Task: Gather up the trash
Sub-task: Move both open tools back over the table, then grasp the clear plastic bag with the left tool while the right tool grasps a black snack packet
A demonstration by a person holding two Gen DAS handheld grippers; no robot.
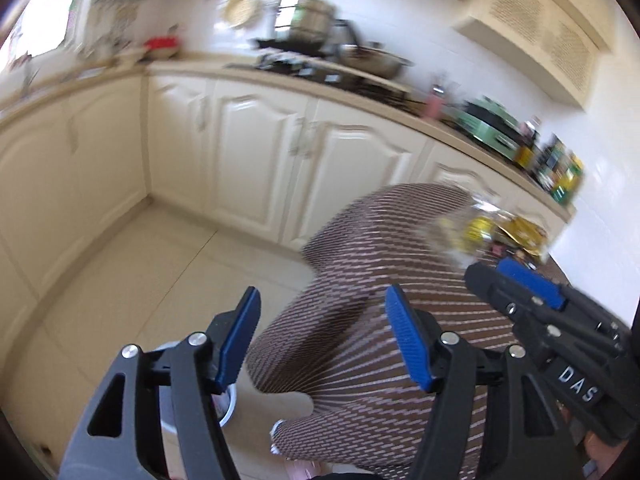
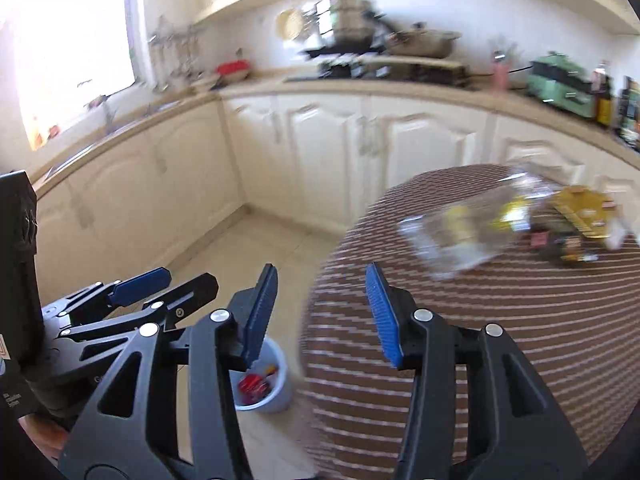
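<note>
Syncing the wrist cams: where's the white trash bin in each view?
Left wrist: white trash bin bottom left, mostly hidden behind the left gripper.
Right wrist: bin lower centre-left, on the floor beside the table, red trash inside.
Shared landmark: striped tablecloth.

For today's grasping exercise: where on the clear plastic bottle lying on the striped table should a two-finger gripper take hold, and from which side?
Grip the clear plastic bottle across its body, coming down from above with the fingers either side of its width. It appears to lie on its side on the striped table, so its rounded flanks are exposed. Blur hides the cap end. Both the right gripper and left gripper are open and empty.
</note>
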